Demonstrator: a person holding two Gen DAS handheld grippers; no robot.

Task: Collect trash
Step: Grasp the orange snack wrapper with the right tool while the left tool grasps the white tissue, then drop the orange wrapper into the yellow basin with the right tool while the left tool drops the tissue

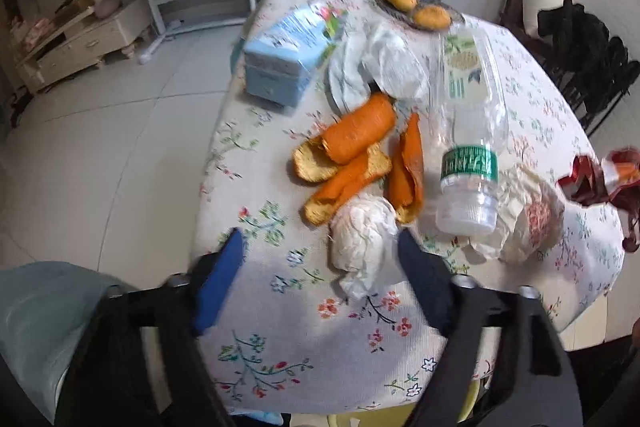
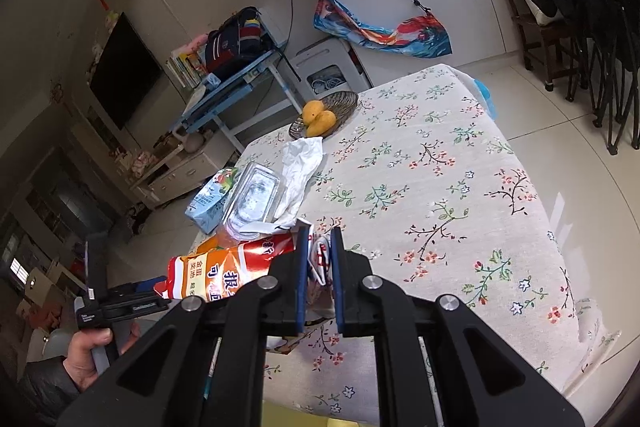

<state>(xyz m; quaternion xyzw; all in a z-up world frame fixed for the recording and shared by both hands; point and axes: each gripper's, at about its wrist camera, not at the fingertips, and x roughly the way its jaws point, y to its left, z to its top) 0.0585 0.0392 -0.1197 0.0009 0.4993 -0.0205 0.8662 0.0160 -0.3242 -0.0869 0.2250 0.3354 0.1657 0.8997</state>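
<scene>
Two grippers busy: my right gripper (image 2: pixel 319 243) pinches the snack wrapper (image 2: pixel 224 273) for removal; left gripper (image 1: pixel 320 247) spread, straddling the crumpled tissue (image 1: pixel 362 241).

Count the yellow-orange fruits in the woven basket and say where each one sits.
2. Both lie in the woven basket at the table's far end: one fruit toward the tissue box side, the other fruit touching it. The basket's far side shows nothing hidden.
</scene>
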